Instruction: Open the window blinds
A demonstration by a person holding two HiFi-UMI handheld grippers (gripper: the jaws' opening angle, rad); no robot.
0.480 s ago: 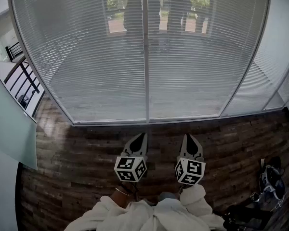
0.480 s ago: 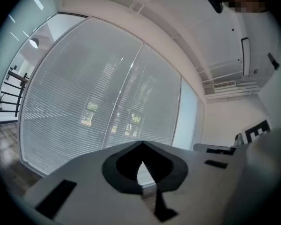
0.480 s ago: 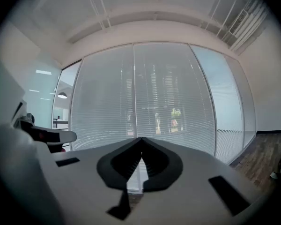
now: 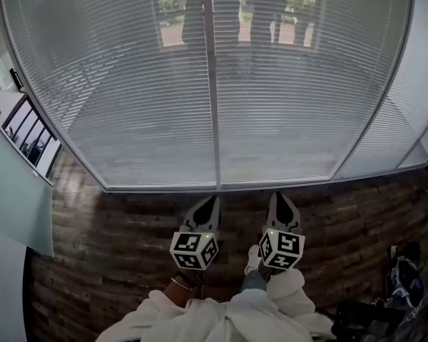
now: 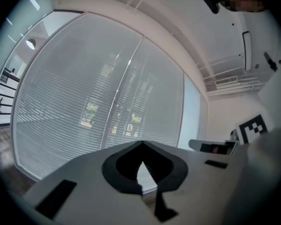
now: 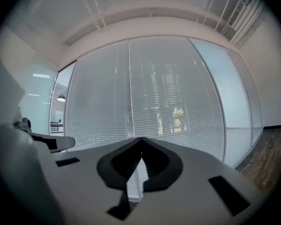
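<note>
The window blinds (image 4: 135, 84) hang lowered over two big panes, their slats nearly flat, with plants faintly showing through outside. Both grippers are held level and side by side above the floor, short of the window's lower edge. My left gripper (image 4: 210, 202) is shut with nothing in it, and its tips point at the blinds (image 5: 79, 107); the same gripper (image 5: 142, 144) shows its jaws meeting. My right gripper (image 4: 279, 197) is also shut and empty. In the right gripper view the gripper (image 6: 141, 139) faces the blinds (image 6: 173, 93) near the centre post.
A vertical frame post (image 4: 212, 120) splits the two panes. Dark wood floor (image 4: 107, 241) runs up to the window. A glass partition (image 4: 14, 198) stands at the left. A dark bag (image 4: 403, 271) lies on the floor at the right. A shoe (image 4: 252, 260) shows below the right gripper.
The head view has shifted a little, and a foot has stepped forward below the right gripper. Both grippers stay shut and side by side.
</note>
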